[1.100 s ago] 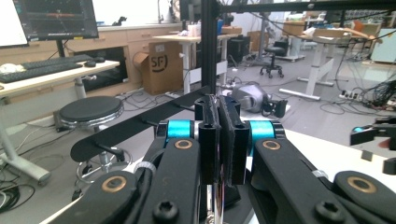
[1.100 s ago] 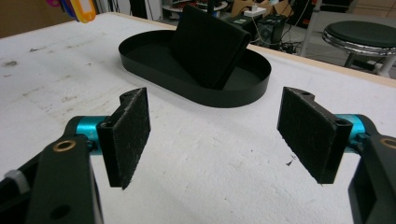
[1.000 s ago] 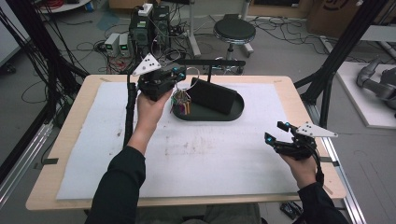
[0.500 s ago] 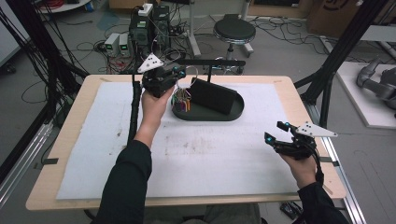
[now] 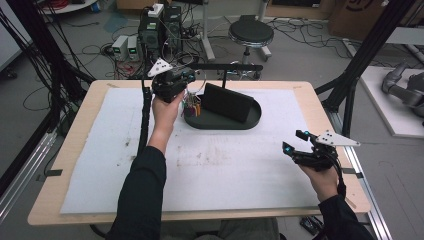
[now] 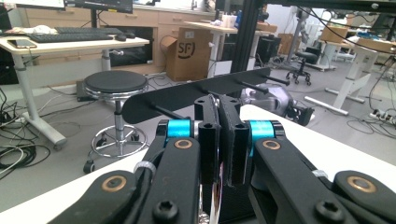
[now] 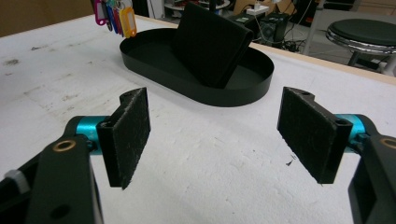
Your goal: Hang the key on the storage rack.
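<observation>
- Keys with coloured plastic tags (image 5: 192, 104) hang in a bunch just under the left gripper (image 5: 192, 77), above the left end of the shallow black oval tray (image 5: 225, 125); we cannot tell whether they touch the tray. In the right gripper view the tags (image 7: 114, 16) show pink, blue and yellow at the top left.
- We see the left gripper held up over the far left part of the white-covered wooden table (image 5: 225, 170), gripped from below by the person's left hand (image 5: 165, 110). In its own view the jaws of the left gripper (image 6: 218, 108) stand pressed almost together, with a thin silver metal ring pinched between them.
- Just beyond those jaws runs a flat black bar with short pegs (image 6: 187, 93), raised over the table's far edge.
- Right of the keys, a black rectangular block (image 5: 227, 102) leans tilted inside the tray.
- We find the right gripper (image 5: 294, 141) near the table's right edge, well apart from the tray, its jaws spread wide with nothing between their dark pads (image 7: 130, 135).
</observation>
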{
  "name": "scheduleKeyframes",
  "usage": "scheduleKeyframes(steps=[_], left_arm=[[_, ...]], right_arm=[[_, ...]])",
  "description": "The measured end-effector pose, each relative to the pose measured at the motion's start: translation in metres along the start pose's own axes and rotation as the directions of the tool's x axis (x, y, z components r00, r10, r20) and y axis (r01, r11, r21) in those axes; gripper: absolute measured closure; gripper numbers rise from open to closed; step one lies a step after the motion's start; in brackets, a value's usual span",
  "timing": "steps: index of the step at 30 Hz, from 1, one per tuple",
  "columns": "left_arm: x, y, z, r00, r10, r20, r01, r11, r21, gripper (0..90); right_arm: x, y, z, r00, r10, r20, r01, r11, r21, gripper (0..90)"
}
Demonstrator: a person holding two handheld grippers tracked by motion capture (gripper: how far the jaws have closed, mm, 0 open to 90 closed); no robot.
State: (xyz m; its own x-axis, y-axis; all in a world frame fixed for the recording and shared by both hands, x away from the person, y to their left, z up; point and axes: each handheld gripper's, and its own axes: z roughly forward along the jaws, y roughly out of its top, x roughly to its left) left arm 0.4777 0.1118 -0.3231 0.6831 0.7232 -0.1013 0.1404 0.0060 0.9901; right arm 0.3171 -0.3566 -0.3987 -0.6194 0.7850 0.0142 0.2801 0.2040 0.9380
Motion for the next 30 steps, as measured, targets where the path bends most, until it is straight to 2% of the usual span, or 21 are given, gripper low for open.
scheduleKeyframes(steps=[16,23,30], left_arm=[[0.012,-0.009,0.003,0.9988,-0.042,-0.024,0.042,0.9991,0.010,86.2],[0.012,-0.012,0.007,0.9987,-0.044,-0.026,0.044,0.9986,0.027,86.2],[0.012,-0.015,0.008,0.9980,-0.038,-0.051,0.041,0.9981,0.046,84.9]], right_arm=[[0.000,0.000,0.000,1.0000,-0.001,-0.002,0.001,1.000,0.004,25.8],[0.000,0.000,0.000,1.0000,-0.002,-0.004,0.002,1.000,0.003,25.9],[-0.001,-0.001,0.000,1.0000,-0.001,-0.004,0.001,1.000,0.005,25.8]])
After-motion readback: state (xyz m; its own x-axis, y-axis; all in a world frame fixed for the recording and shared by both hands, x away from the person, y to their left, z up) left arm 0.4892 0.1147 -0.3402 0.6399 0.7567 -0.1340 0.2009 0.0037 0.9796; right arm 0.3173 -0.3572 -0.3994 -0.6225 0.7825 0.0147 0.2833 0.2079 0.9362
